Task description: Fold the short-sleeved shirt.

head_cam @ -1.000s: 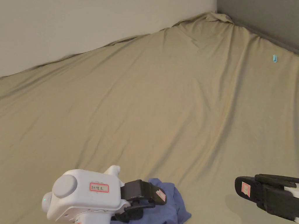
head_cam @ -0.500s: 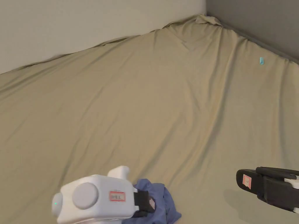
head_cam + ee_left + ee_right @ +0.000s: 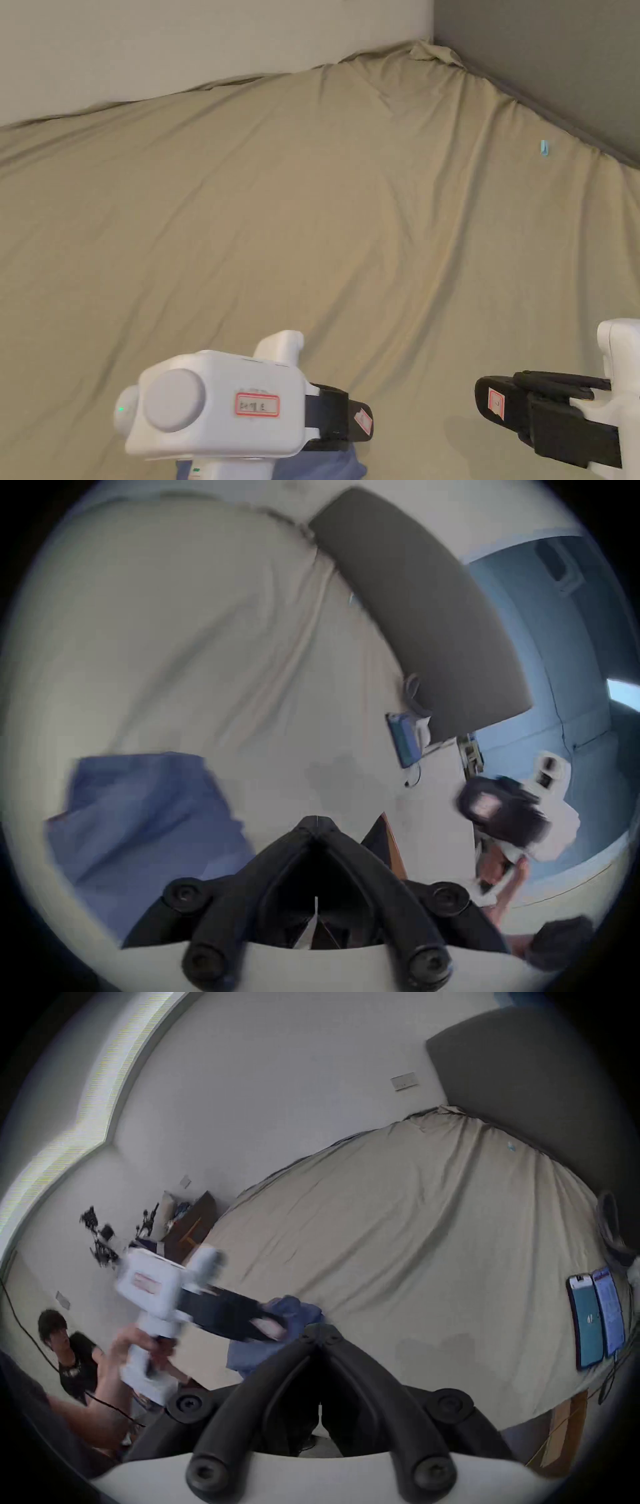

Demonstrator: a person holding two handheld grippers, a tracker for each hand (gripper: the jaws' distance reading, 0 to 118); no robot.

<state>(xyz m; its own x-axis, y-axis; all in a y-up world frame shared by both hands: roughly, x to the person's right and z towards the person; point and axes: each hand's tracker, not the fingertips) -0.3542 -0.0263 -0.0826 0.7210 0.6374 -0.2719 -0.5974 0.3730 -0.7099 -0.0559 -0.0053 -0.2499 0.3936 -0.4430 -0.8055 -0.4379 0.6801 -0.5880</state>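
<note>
Both jaws of the left gripper (image 3: 317, 821) are seen pressed together at their tips in the left gripper view, with no cloth between them. In the head view the same gripper (image 3: 361, 422) is held low, its black jaws pointing right, and its white body is seen in front of a bunched blue shirt (image 3: 325, 465). From the right gripper view the left gripper (image 3: 268, 1326) is blurred, and its tips are seen against the shirt (image 3: 294, 1314); whether they touch it cannot be told. The hand (image 3: 138, 1342) around its white handle is visible there.

The right gripper (image 3: 318, 1333) is likewise closed, tips meeting, nothing held. In the head view it (image 3: 494, 403) is seen low at the right, pointing left, well apart from the left gripper, over bare sheet (image 3: 350, 219).

The shirt (image 3: 138, 819) is crumpled in a heap on the beige sheet, near the bed's near edge; in the left gripper view it lies to the left of the jaws. The right gripper (image 3: 485, 807) is seen blurred at the right of that view.

A small turquoise object (image 3: 545, 148) lies on the sheet far off, near the dark headboard (image 3: 550, 56). Two phones (image 3: 595, 1321) lie side by side at the sheet's edge in the right gripper view. Another person (image 3: 74, 1359) is seen low by the far wall.
</note>
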